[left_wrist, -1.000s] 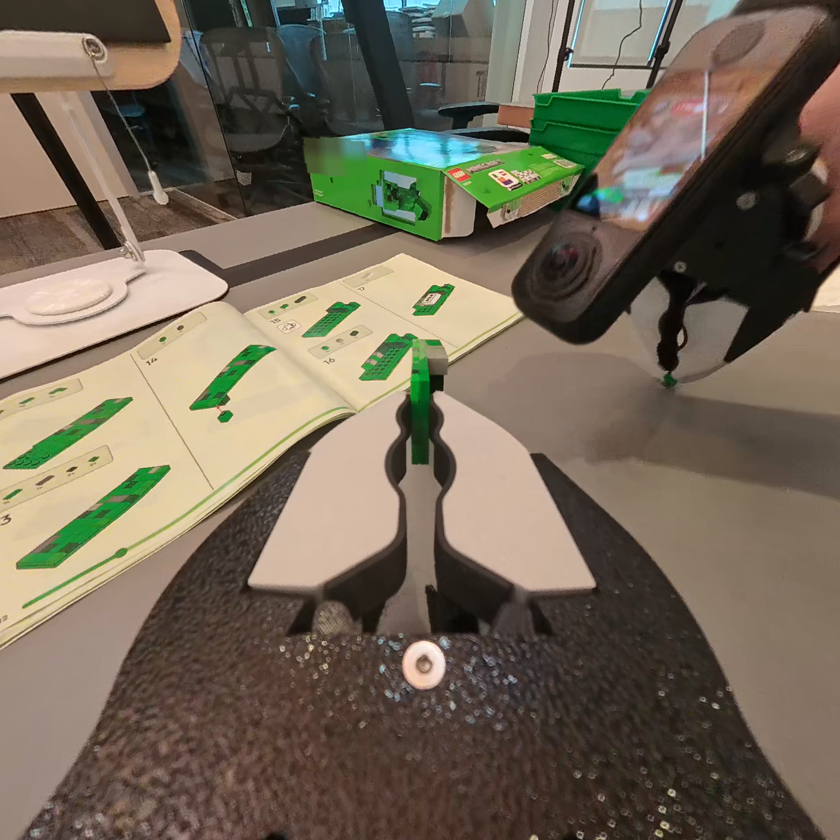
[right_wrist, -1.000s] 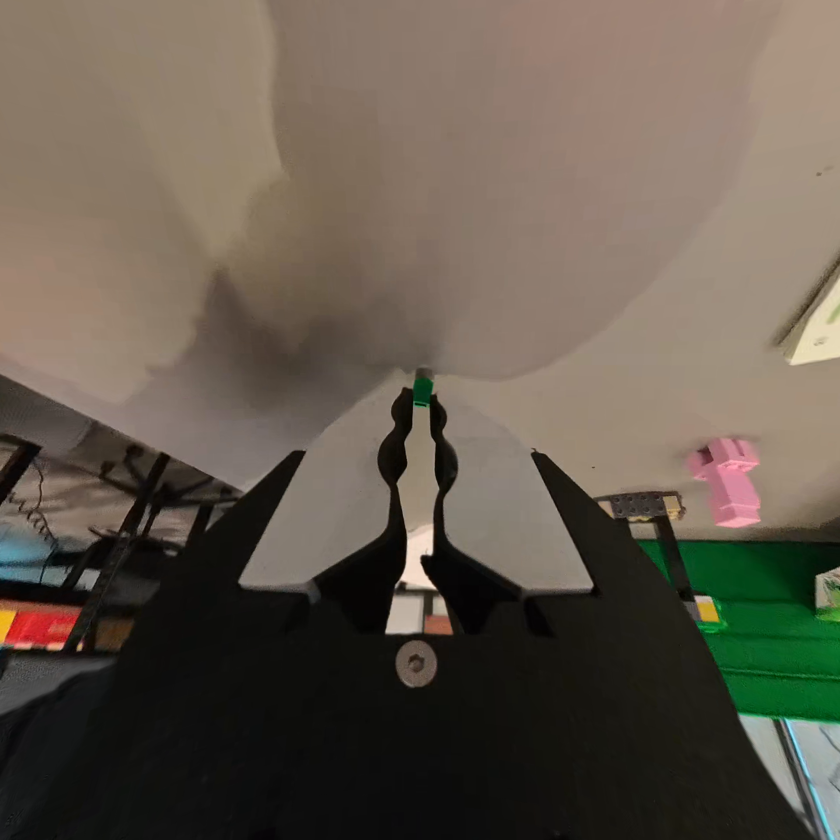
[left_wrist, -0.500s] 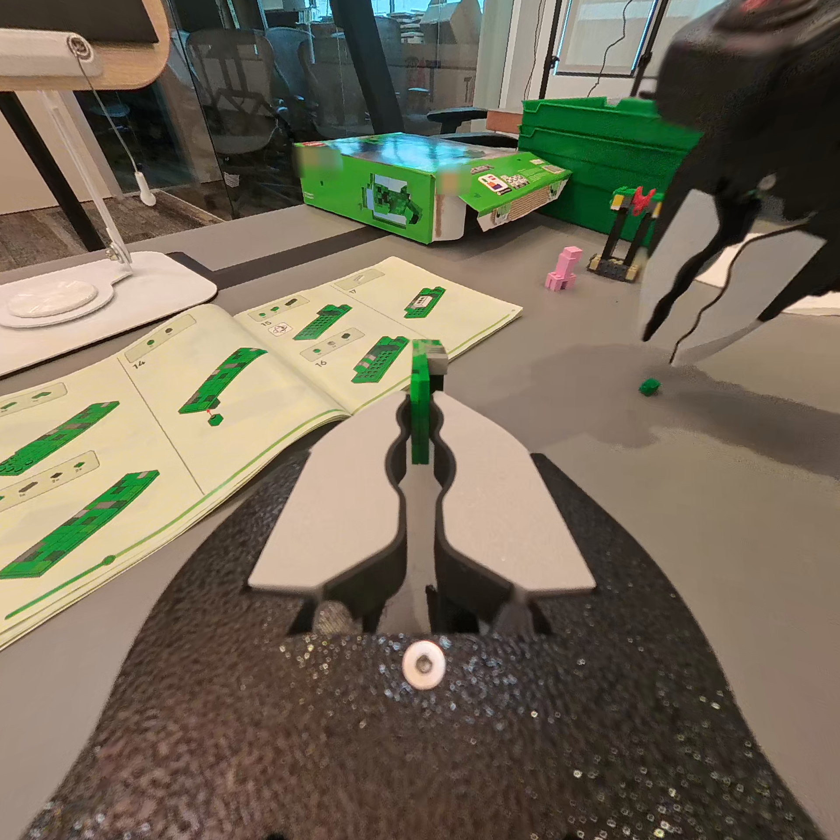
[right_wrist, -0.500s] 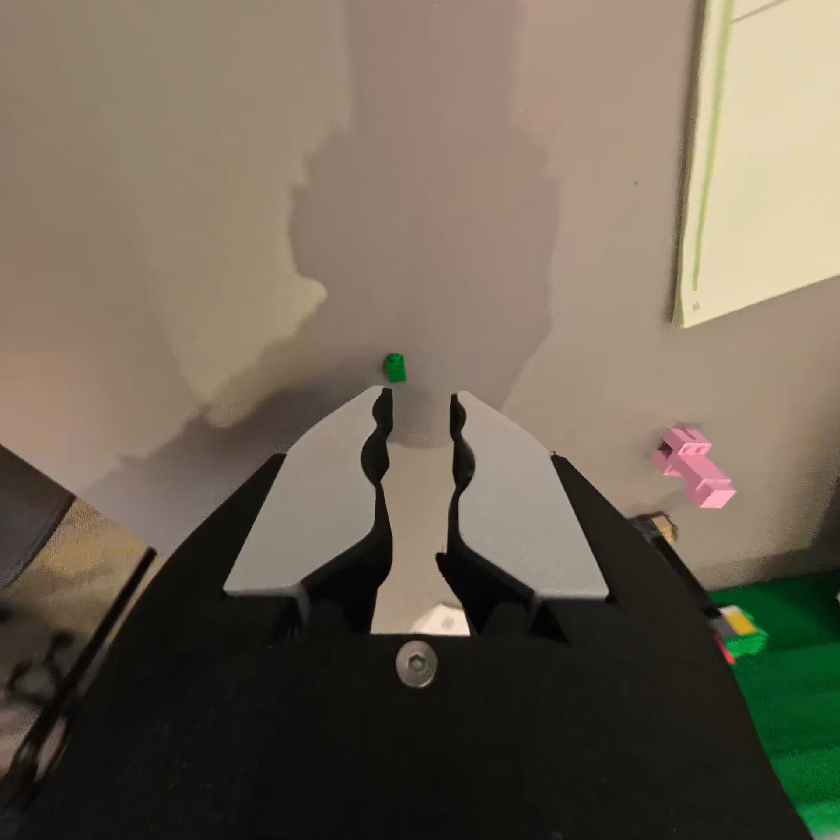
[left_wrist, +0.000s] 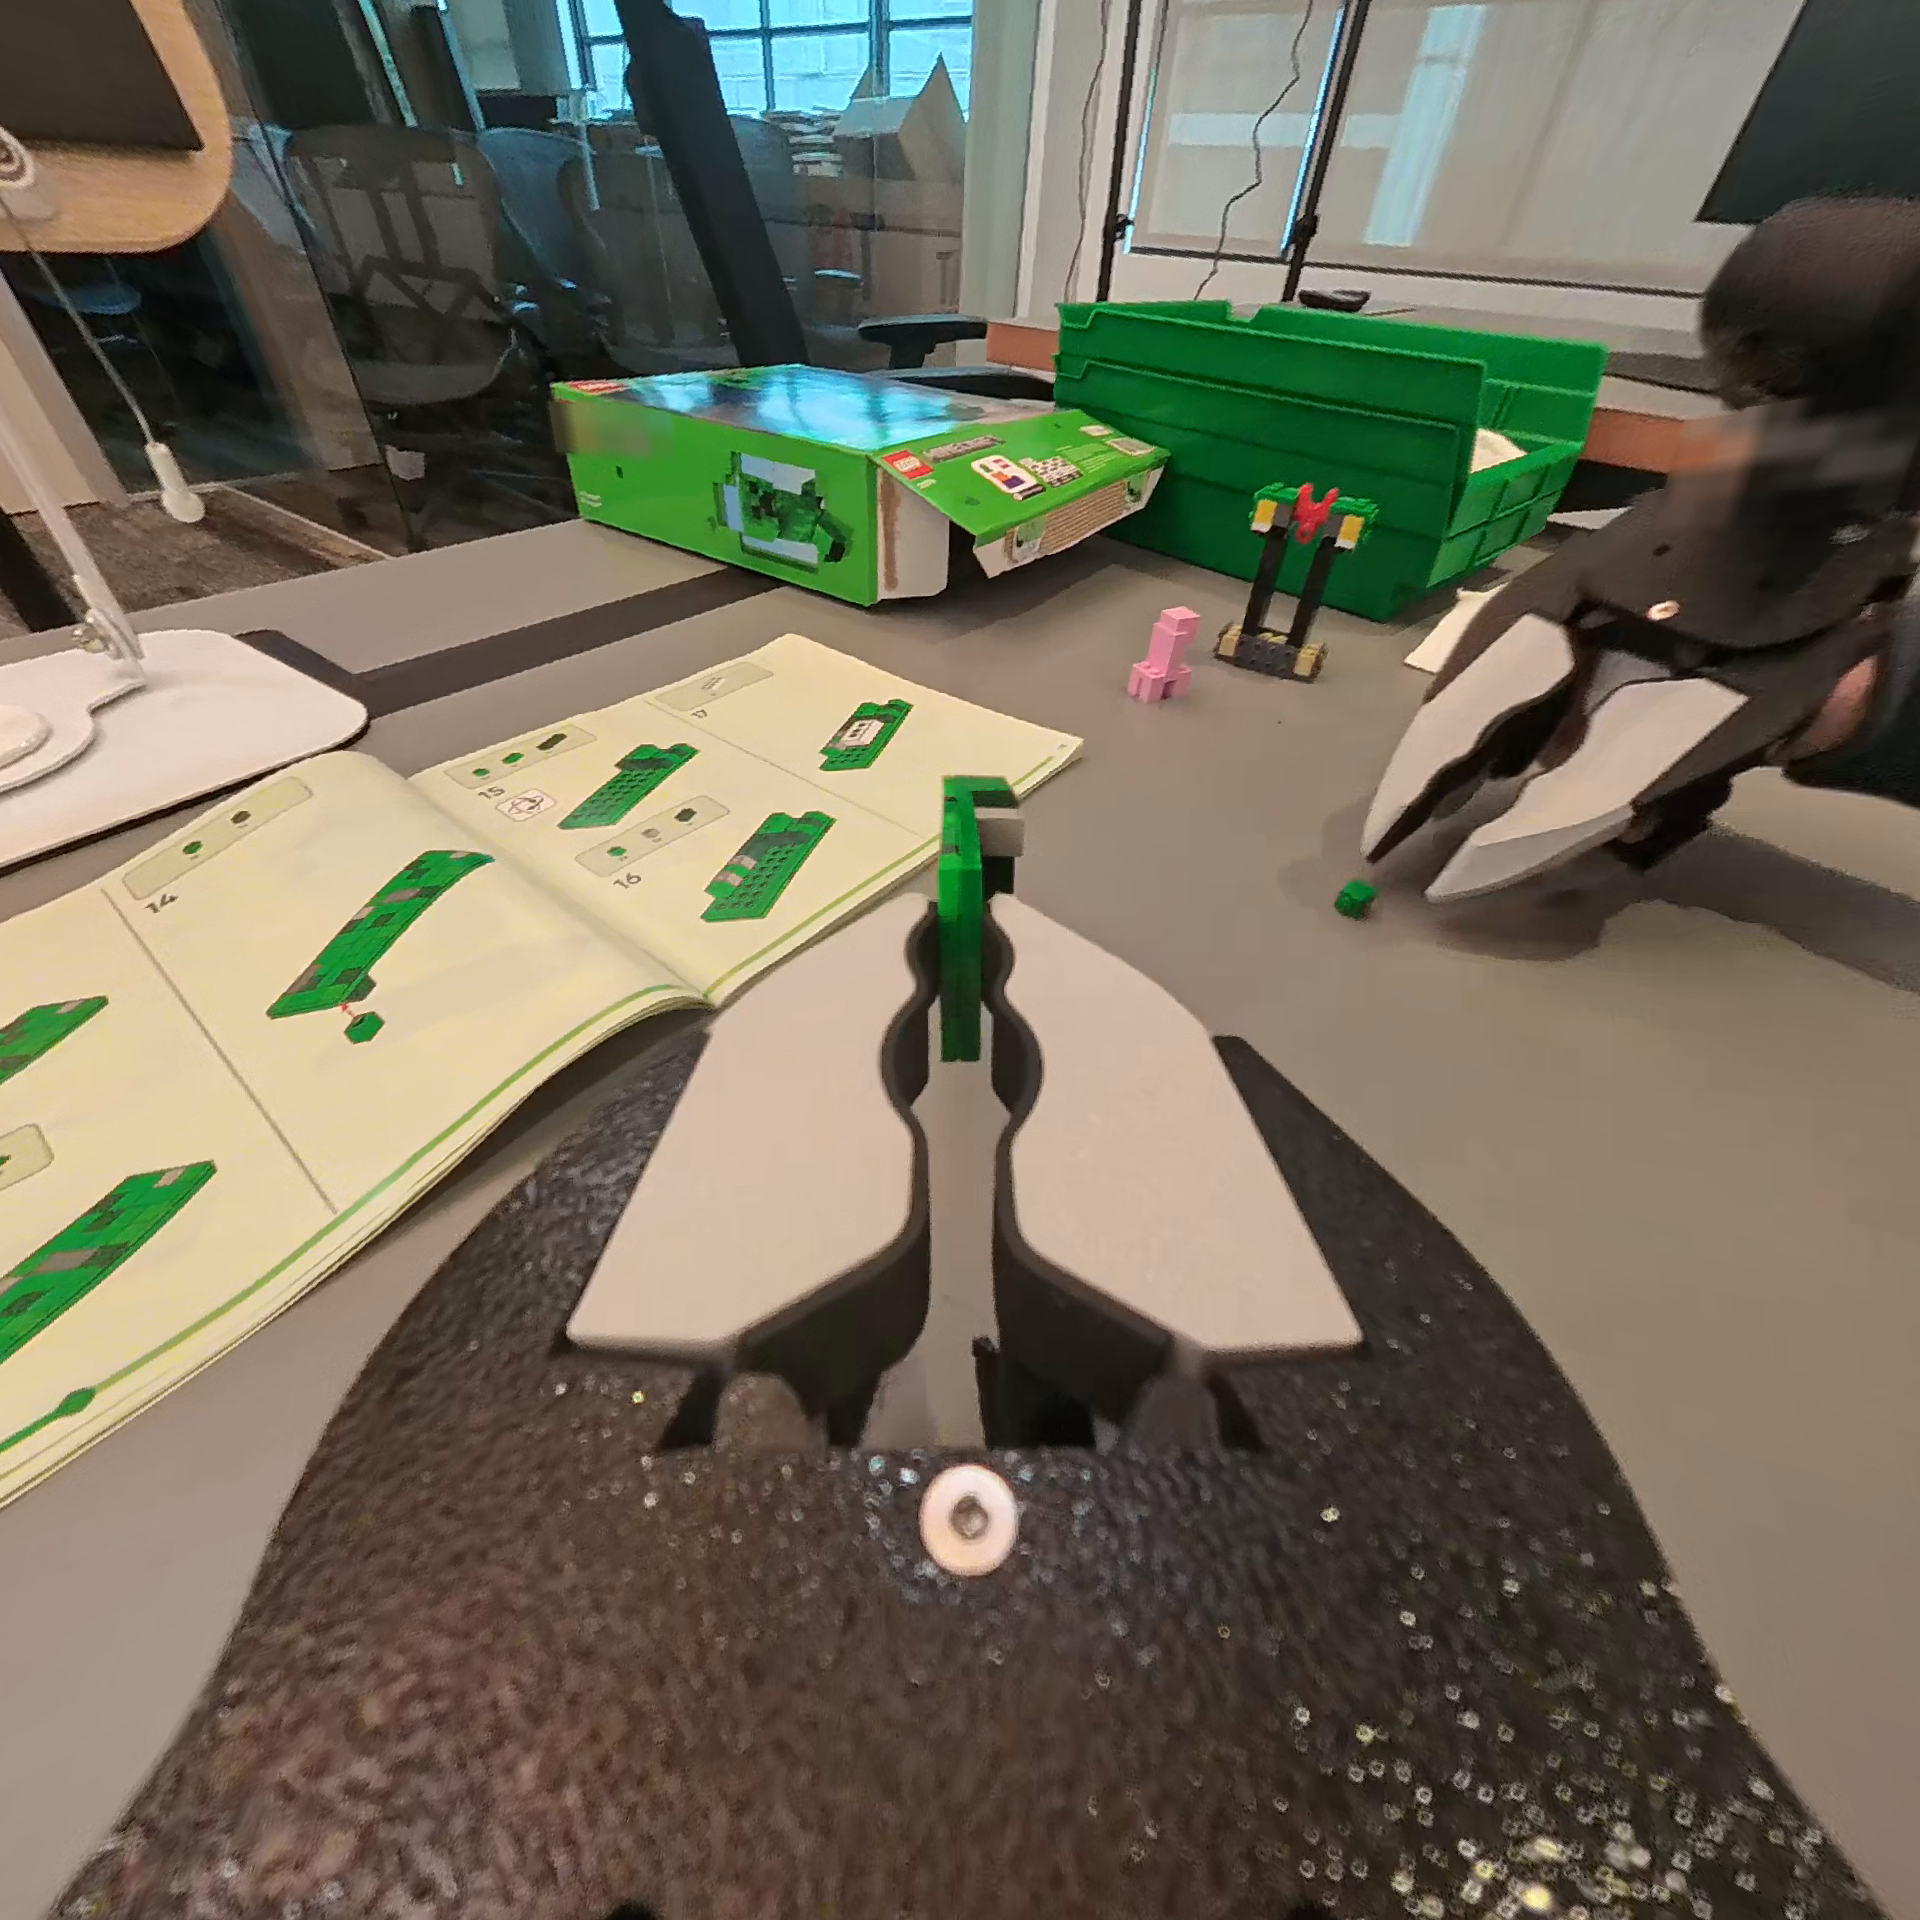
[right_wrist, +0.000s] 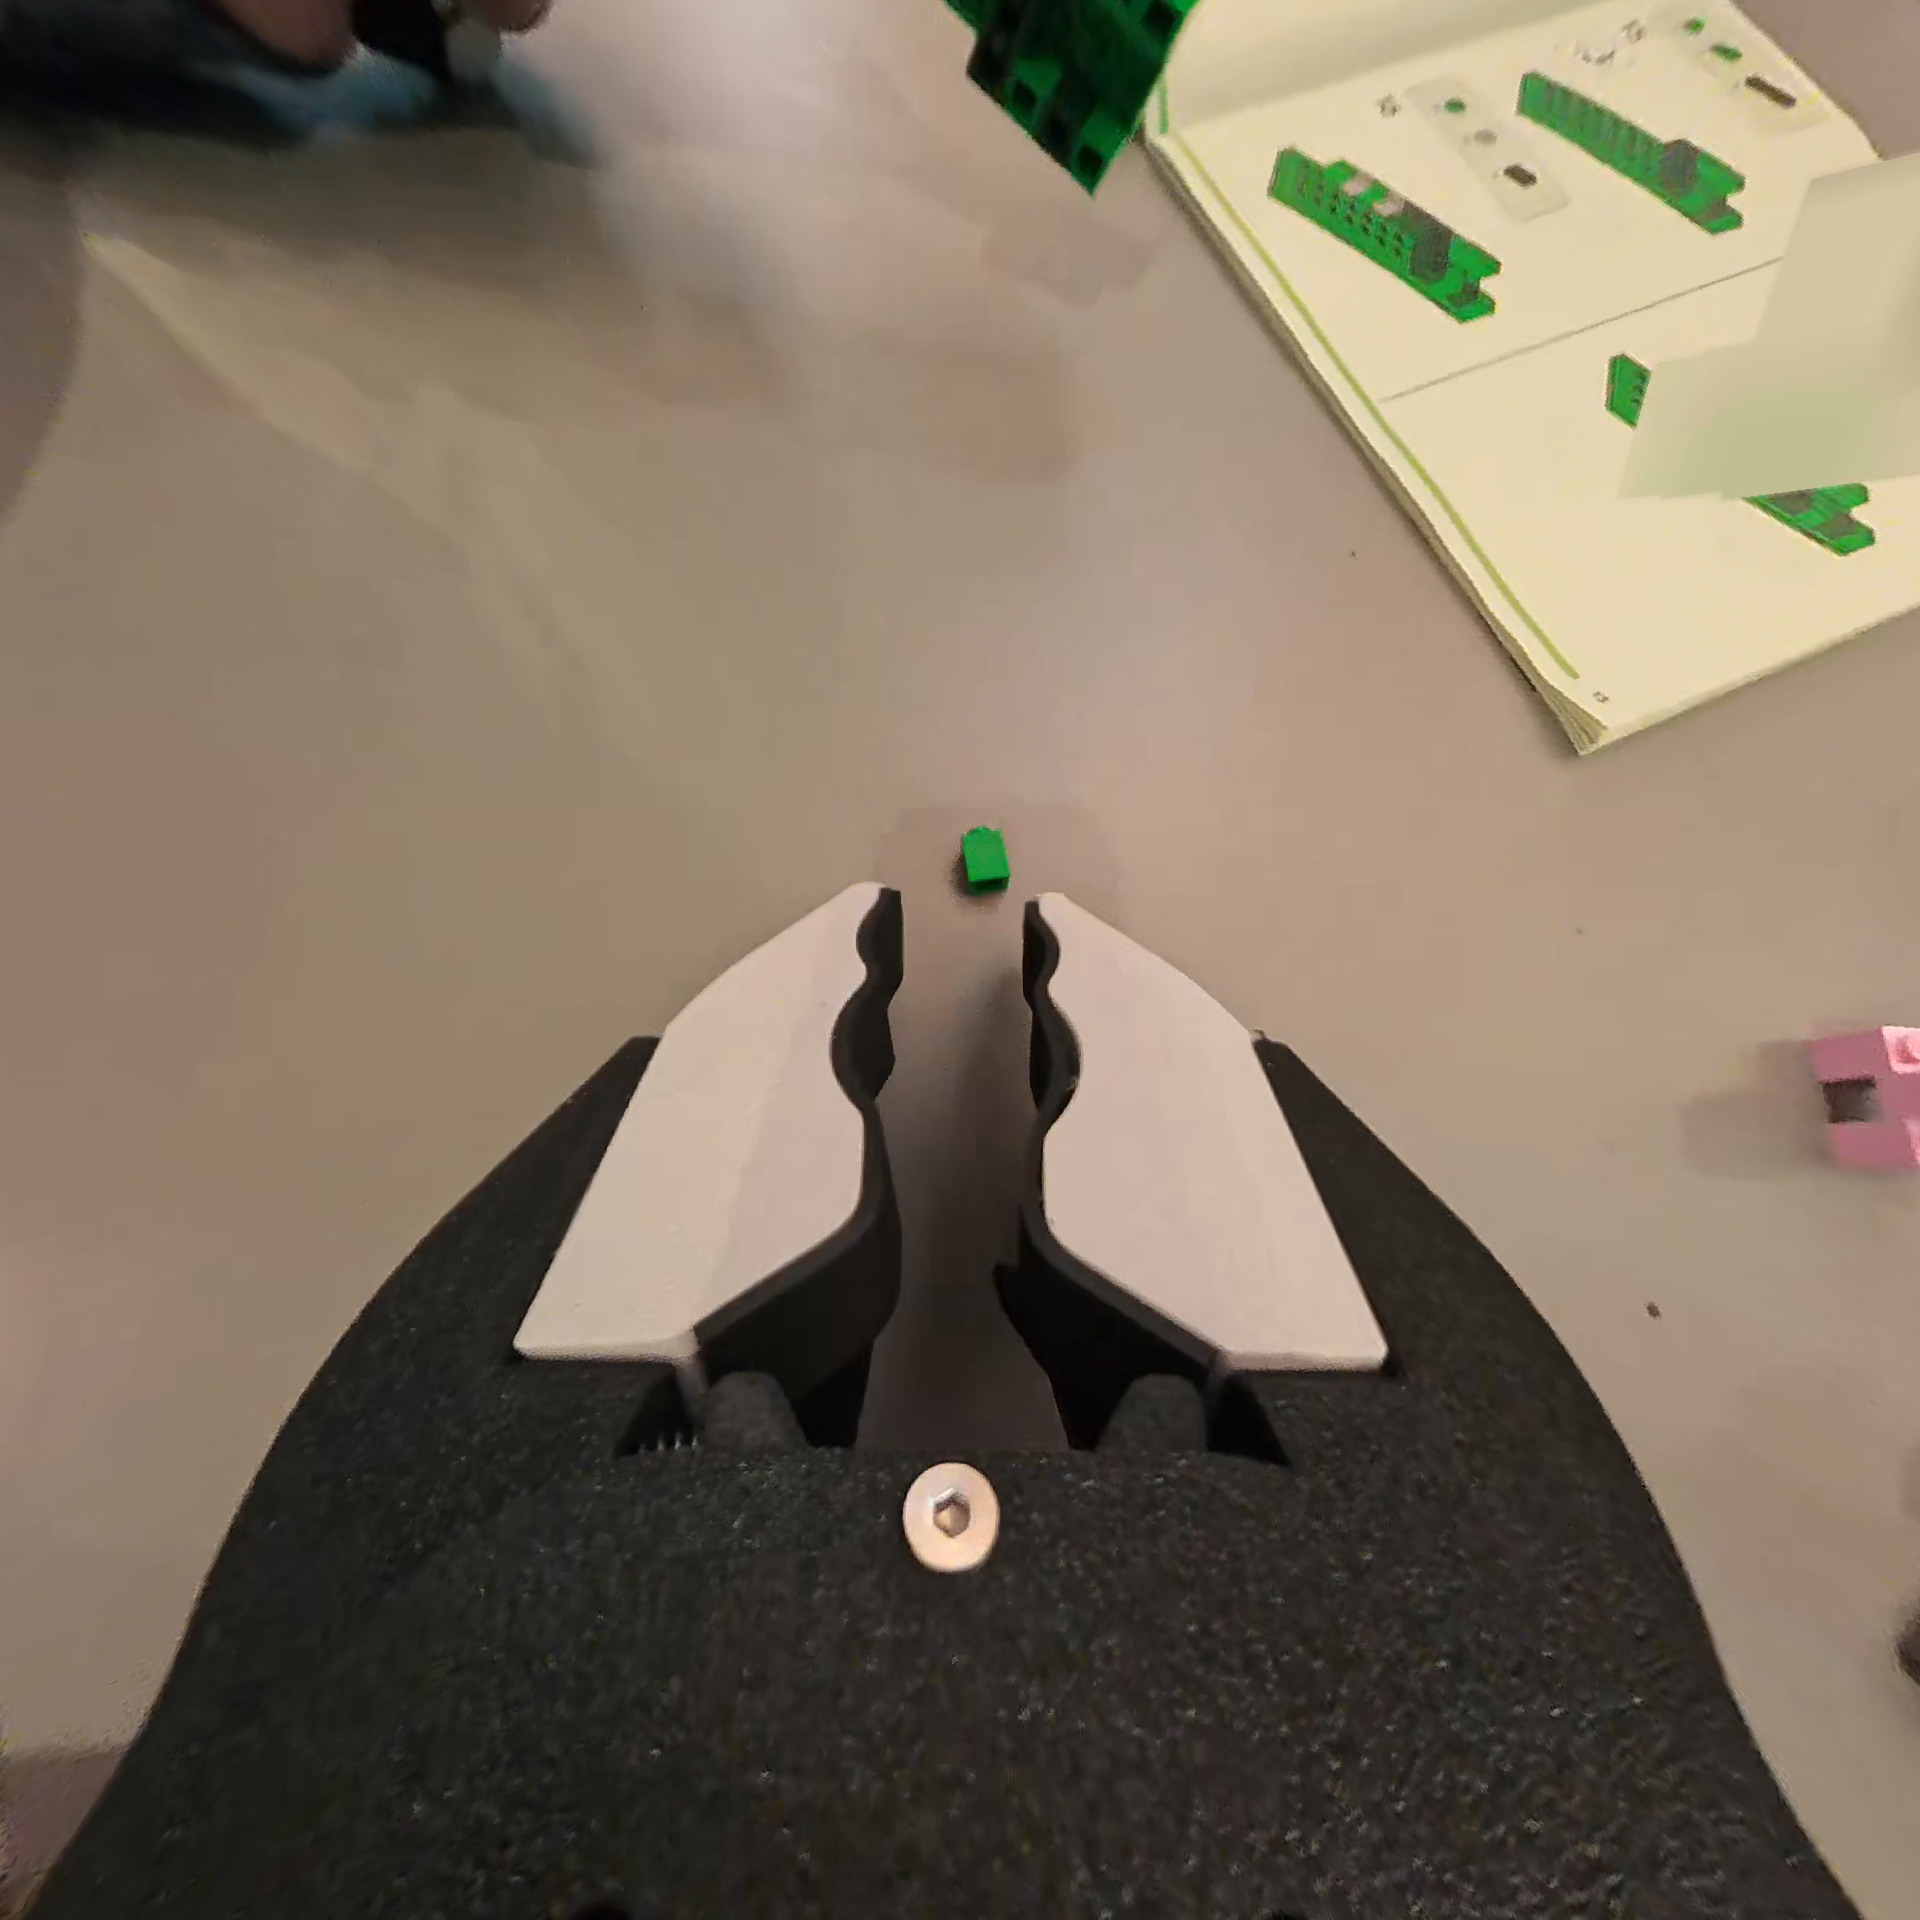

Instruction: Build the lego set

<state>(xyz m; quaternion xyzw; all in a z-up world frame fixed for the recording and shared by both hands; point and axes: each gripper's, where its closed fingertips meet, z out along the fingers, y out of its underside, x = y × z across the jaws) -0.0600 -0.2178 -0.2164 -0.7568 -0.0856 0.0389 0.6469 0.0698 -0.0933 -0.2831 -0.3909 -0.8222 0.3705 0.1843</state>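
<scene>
Stud (right_wrist: 983, 860) lies on table (right_wrist: 416, 727), centre frame, just beyond parted right claw (right_wrist: 962, 902). Left claw (left_wrist: 961, 914) grips green plate (left_wrist: 961, 925) edgewise beside manual (left_wrist: 416, 935). Step: retrieving stud; next, straddle it, then close gently without flicking it.

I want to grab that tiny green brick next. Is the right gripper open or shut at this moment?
Open. The right gripper shows bare table between its fingertips, and the small green brick lies just beyond them, untouched.
</scene>
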